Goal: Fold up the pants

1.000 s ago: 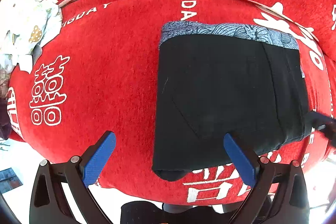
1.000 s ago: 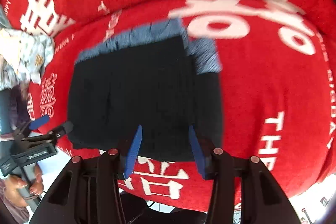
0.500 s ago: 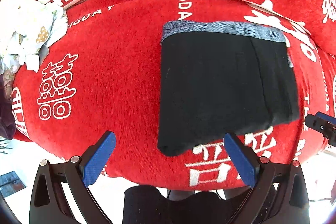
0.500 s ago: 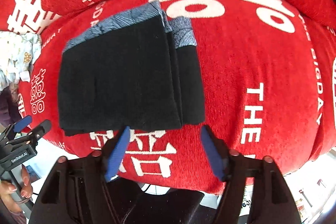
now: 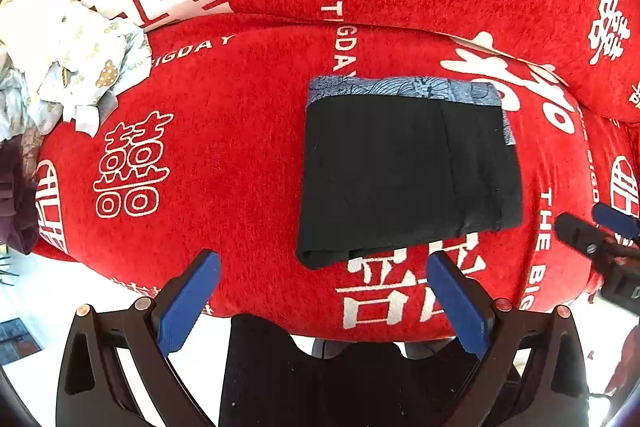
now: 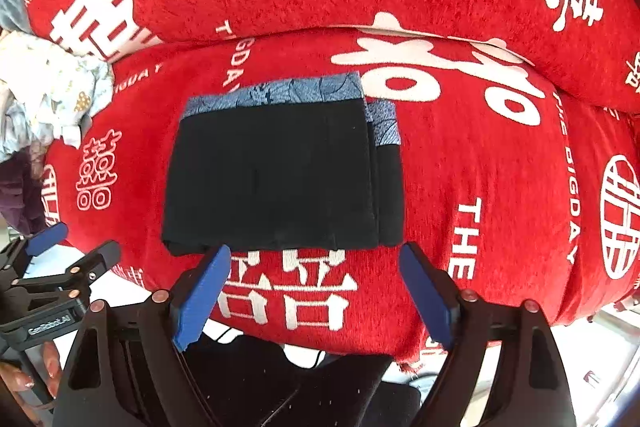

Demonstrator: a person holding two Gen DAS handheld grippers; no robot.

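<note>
The black pants with a blue patterned waistband are lying folded into a neat rectangle on the red cushion. The left gripper is hanging above the cushion's near edge, jaws wide apart and holding nothing. The right gripper is hovering just in front of the pants, its jaws having just been opening, with nothing between them. A pile of pale printed cloth is sitting at the left.

Folded black pants with a blue patterned waistband lie flat on the red plush cushion with white lettering. The left gripper hangs above, blue-padded jaws spread wide, gripping nothing.
</note>
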